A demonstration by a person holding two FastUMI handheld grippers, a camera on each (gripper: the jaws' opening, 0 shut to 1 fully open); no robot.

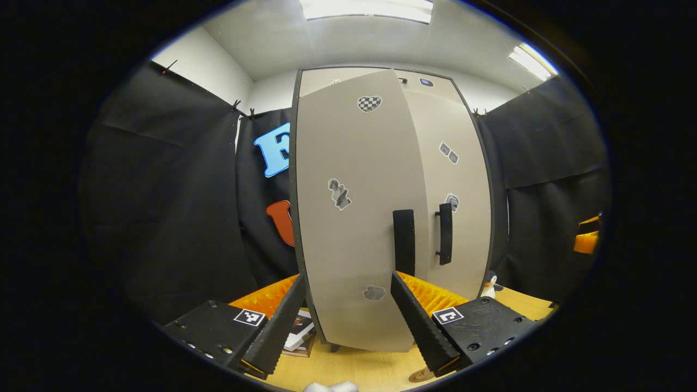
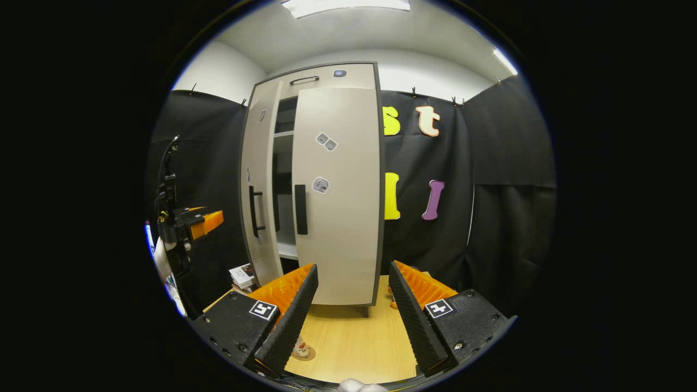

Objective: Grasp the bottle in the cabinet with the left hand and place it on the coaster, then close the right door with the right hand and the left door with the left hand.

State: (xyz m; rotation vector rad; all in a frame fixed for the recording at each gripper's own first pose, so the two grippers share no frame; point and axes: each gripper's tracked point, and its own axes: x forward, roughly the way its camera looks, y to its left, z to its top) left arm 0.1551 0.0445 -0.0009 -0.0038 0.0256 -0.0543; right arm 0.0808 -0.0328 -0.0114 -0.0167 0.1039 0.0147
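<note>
Now left door (image 1: 354, 218) ajar (right door (image 2: 337, 196) shut), grippers empty.

**Both grippers open, nothing held**

The left gripper (image 1: 346, 310) points forward with its two fingers spread wide and nothing between them. The right gripper (image 2: 348, 305) is likewise held level, jaws parted, with nothing gripped. In the right gripper view, the left gripper (image 2: 209, 220) appears far off to the left of the fingers, held up by a hand (image 2: 162, 256).
</note>
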